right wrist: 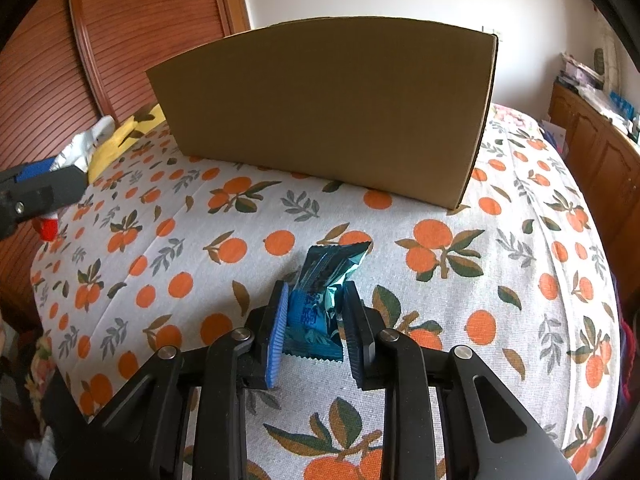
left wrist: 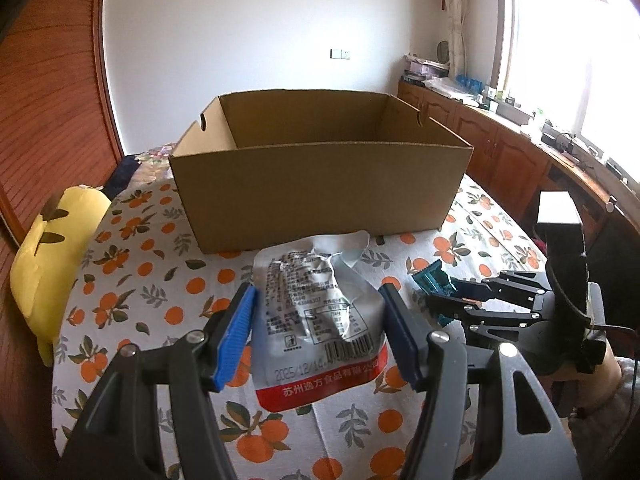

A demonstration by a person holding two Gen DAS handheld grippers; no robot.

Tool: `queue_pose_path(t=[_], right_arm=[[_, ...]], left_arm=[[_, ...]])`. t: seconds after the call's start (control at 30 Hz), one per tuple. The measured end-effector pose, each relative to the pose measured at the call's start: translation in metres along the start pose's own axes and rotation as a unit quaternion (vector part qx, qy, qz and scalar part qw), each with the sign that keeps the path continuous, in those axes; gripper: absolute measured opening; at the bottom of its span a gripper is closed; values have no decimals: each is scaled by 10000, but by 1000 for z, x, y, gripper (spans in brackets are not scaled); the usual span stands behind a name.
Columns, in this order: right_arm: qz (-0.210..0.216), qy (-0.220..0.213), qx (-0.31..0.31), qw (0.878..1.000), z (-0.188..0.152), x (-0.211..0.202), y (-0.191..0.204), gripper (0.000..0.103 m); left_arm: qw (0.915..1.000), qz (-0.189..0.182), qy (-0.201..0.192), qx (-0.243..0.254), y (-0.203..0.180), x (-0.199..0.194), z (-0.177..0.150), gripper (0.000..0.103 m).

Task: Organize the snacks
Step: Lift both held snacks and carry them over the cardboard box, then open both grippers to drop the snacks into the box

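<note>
Left gripper (left wrist: 318, 316): pads pressing both sides of a silver snack pouch (left wrist: 316, 312), gripping it. Right gripper (right wrist: 316, 322): narrowly closed, clamping a teal candy wrapper (right wrist: 320, 300). Both sitting on the orange-print tablecloth (right wrist: 400, 232), before the open cardboard box (left wrist: 320, 184).
</note>
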State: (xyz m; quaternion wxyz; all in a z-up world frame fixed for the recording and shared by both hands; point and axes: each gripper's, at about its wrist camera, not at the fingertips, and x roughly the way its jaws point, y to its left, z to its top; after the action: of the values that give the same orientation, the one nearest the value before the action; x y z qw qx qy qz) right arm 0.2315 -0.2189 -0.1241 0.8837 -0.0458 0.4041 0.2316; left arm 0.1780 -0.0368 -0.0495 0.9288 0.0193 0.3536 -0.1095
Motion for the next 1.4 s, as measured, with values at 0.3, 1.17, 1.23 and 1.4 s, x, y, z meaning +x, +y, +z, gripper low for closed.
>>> queue_pose_path(t=[0.3,1.17,1.23,1.4], right_arm=[[33,-204,30,9998,2,-10,-1,21],[-116,-1064,-484,9931,104,-76,-4,21],[-137,-1112,-535,9923,118,-73,-4,21],[-160,-1159,-573,9915,143,-58,-4,21]], left_arm=[[10000,-34,-71,6,6,-6,1,63],[9984,-127,-410,362,15,21,86,63],[9980,-120,-456,413,18,25,98,63],[9971,-105,-577,489,28,40,123,63]])
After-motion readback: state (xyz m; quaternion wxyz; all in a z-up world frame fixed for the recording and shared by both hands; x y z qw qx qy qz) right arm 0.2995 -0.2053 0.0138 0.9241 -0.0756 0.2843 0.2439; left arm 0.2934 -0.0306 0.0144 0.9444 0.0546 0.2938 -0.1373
